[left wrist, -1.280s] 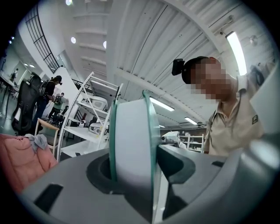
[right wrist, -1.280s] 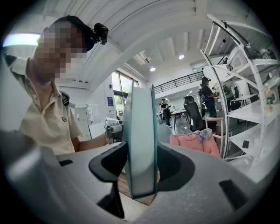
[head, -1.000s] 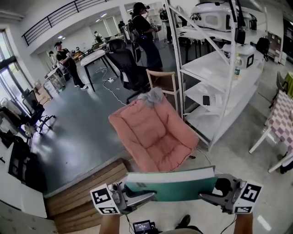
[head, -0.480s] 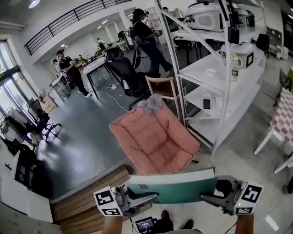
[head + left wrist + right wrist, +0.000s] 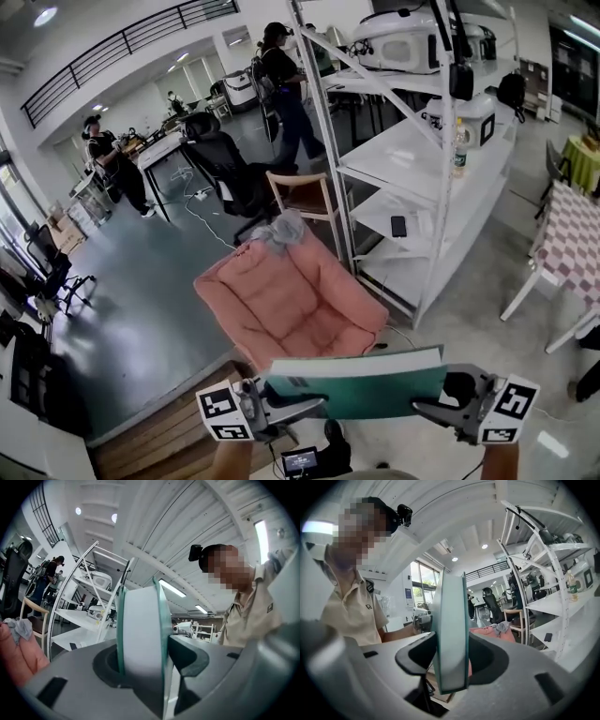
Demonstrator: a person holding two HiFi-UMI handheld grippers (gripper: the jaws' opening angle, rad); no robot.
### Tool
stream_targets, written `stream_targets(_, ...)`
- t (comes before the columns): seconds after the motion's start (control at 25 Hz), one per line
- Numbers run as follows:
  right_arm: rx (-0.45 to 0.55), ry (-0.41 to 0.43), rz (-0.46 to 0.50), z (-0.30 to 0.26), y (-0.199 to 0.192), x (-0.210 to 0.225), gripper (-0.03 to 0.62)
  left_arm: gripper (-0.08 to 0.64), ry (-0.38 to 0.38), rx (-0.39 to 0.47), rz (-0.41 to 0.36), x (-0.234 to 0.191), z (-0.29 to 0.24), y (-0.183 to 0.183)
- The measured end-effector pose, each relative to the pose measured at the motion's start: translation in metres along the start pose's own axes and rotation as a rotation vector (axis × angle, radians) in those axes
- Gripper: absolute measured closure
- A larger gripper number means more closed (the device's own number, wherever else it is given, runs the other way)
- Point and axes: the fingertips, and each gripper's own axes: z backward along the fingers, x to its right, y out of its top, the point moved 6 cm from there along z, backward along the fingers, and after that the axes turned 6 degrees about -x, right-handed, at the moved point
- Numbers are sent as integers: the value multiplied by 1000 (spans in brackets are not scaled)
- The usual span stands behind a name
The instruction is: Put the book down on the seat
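A thick teal-covered book (image 5: 361,384) hangs level in front of me, held at both ends. My left gripper (image 5: 305,405) is shut on its left end, and in the left gripper view the book (image 5: 140,644) stands edge-on between the jaws. My right gripper (image 5: 427,407) is shut on its right end, where the book (image 5: 451,634) fills the gap between the jaws. The pink cushioned seat (image 5: 286,305) sits on the floor beyond the book, with a grey cloth (image 5: 279,228) on its back edge.
A white shelf rack (image 5: 422,169) stands right of the seat, a wooden chair (image 5: 305,195) behind it. A wooden platform (image 5: 159,431) lies at lower left. A black office chair (image 5: 220,164), tables and several people stand farther back. A checked table (image 5: 567,244) is at right.
The view has shifted: the seat and rack now sit more to the left in the head view. The book stays gripped at both ends in the same place.
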Motion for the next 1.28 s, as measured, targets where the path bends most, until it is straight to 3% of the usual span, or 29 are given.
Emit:
stream_targets(0.2, -8, -52, -13, -35, 16, 25, 399, 336, -53, 0, -2, -54, 8, 13)
stream_targets(0.72, -44, -85, -48, -150, 53, 100, 399, 336, -88, -2, 25, -195, 49, 38)
stream_targets(1.12, -76, -69, -49, -223, 70, 152, 395, 336, -79, 16, 44, -279, 76, 42)
stream_targets(1.28, -99, -52, -35, -242, 70, 195, 387, 344, -42, 29, 72, -314, 70, 34)
